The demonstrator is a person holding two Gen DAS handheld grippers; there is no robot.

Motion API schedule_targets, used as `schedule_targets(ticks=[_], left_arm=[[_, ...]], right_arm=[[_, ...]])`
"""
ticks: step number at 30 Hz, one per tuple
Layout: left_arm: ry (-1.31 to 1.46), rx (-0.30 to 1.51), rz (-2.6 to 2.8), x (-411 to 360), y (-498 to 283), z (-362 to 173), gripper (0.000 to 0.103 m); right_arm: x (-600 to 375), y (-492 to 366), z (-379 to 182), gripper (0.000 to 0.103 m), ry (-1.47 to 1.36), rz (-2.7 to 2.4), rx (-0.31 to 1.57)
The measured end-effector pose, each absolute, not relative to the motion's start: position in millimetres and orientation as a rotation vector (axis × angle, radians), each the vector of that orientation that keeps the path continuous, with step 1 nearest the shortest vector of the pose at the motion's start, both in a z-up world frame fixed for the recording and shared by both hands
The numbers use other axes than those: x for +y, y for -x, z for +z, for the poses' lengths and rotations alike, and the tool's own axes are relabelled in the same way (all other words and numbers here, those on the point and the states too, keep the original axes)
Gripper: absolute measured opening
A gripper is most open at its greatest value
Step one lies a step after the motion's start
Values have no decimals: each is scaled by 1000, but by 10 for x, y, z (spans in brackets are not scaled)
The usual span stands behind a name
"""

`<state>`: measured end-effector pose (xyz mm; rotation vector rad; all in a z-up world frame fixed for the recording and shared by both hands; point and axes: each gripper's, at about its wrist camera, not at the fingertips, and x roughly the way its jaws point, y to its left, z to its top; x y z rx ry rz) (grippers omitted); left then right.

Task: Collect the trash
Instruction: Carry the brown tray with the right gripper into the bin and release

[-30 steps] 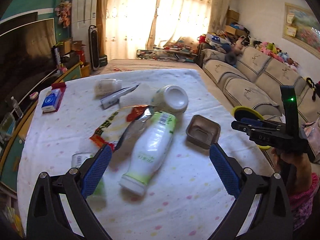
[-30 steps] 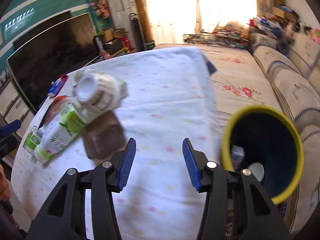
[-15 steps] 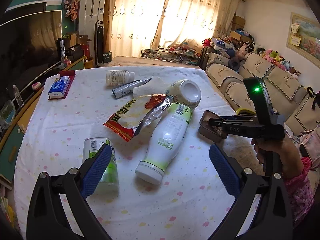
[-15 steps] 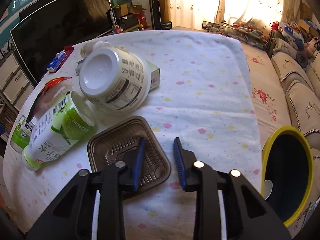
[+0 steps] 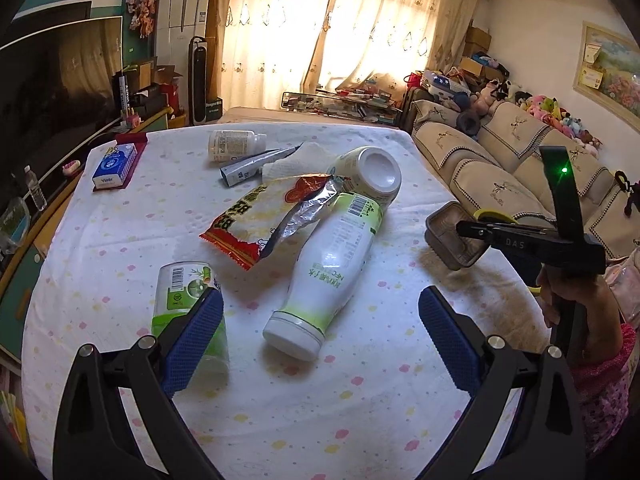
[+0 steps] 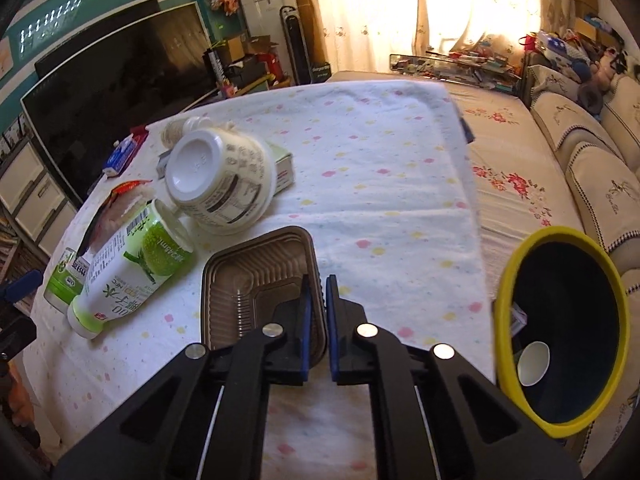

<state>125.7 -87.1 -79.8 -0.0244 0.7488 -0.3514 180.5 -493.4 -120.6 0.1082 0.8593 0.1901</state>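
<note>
Blue-padded, my right gripper is pinching the right wall of the brown plastic tray, one finger inside and one outside, and in the left wrist view the tray is hanging tilted above the tablecloth. I am seeing the yellow-rimmed bin just to its right, off the table edge. My left gripper is hovering spread wide, with the white-and-green bottle lying between its fingers and a green can behind its left pad.
</note>
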Motion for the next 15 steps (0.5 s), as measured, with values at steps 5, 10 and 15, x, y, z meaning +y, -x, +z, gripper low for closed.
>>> schedule_targets(ticks=[5,10,15], left_arm=[[24,753,-359,-901,-1260,-826,97],[14,762,-363,-972,-1279,-847,97],[-1,772,-374,-1065,-1298,-879,97]], right_arm=[[-5445,-1709,-1116,7,-166,52,813],[-6039,-1631,-1157,7,-211,-126,798],[-6474,-1632,-1344,7,-258,-240,830]])
